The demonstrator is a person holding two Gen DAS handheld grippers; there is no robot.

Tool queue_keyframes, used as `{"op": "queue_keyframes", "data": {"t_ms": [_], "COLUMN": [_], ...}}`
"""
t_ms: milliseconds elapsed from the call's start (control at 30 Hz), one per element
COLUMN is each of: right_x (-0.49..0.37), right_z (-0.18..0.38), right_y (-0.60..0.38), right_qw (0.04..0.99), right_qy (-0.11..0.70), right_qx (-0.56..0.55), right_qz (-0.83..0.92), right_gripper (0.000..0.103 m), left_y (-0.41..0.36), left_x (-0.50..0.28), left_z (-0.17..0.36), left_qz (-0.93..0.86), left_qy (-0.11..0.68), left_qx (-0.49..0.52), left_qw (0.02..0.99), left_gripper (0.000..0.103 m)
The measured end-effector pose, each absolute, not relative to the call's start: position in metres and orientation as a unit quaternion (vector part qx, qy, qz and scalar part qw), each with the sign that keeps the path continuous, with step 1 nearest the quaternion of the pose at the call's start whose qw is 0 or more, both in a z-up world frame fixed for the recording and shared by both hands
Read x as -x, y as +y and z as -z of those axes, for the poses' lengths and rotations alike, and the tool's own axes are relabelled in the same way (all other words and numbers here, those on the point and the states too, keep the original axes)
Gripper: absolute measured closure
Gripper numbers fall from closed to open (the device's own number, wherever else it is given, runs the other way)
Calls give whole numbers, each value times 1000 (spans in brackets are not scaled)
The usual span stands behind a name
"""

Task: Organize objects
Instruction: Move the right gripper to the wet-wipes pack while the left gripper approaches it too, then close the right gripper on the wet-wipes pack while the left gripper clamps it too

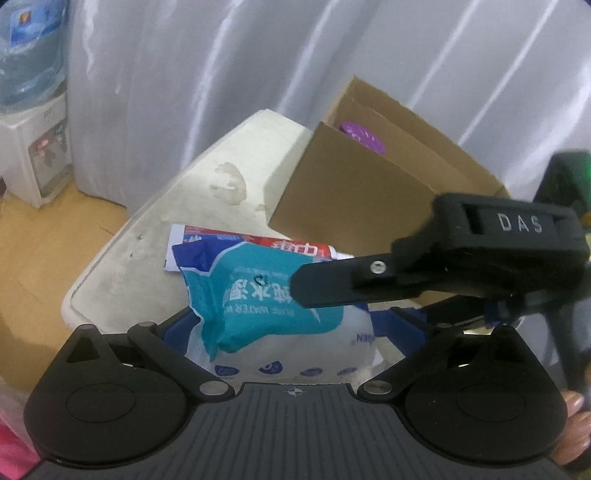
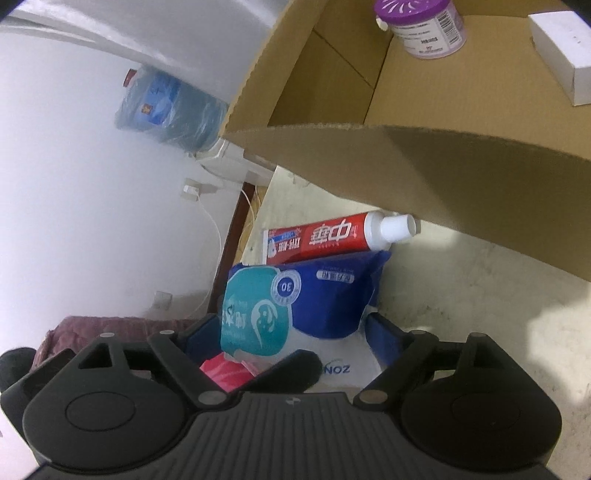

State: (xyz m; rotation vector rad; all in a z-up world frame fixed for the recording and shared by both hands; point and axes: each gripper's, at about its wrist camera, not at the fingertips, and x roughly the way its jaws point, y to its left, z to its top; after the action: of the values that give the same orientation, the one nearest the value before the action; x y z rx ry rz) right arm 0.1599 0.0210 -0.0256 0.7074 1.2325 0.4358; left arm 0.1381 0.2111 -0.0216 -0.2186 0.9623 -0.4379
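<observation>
A blue, teal and white wet-wipes pack (image 1: 266, 306) lies at the near edge of a white table (image 1: 221, 192). Both grippers close on it. My left gripper (image 1: 291, 332) has its blue pads pressed on the pack's two sides. My right gripper (image 2: 295, 332) grips the same pack (image 2: 314, 302) from the other side; its finger (image 1: 332, 288) crosses the left wrist view over the pack. A red toothpaste tube (image 2: 332, 236) lies just beyond the pack, its white cap against an open cardboard box (image 2: 461, 177).
Inside the box stand a purple-lidded jar (image 2: 424, 26) and a white carton (image 2: 561, 51). A water dispenser with a blue bottle (image 1: 33, 122) stands on the floor at the left, before a white curtain (image 1: 221, 55). A pink item (image 2: 225, 373) shows under the pack.
</observation>
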Motion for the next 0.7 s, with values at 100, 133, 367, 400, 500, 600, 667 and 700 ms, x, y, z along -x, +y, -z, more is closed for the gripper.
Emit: {"op": "queue_keyframes", "data": {"t_ms": [100,133,367,400,500,600,667,700], "right_x": [-158,-157,-146,-143,-136,-128,-123,-121], "right_z": [24,24,22,22,21,20,19,20], "right_y": [21,20,5,1,-8,-18,-24,-27], "right_qw": [739,740,743,744,746,747,749,750], "right_qy": [561,562,560,559,558,557,555,554], "right_qx": [-313,-312,-315,-315,-316,-318,-320,-321], "right_qz": [-199,-199,-190,-187,-180,-172,-167,-165], "right_gripper": [12,11,10,10,10,9,9,9], "left_y": [206,203,184,181,172,162,154,150], "left_x": [-133,-130,-115,-113,-107,-102,-99,-97], "left_z": [21,20,20,20,20,19,19,19], "left_qz": [211,213,227,231,242,253,259,263], "left_qy": [460,461,465,466,469,472,473,474], "left_qx": [96,95,84,84,81,73,68,65], "left_qw": [857,856,852,850,846,842,839,838], "left_gripper": [0,0,0,0,0,0,0,0]}}
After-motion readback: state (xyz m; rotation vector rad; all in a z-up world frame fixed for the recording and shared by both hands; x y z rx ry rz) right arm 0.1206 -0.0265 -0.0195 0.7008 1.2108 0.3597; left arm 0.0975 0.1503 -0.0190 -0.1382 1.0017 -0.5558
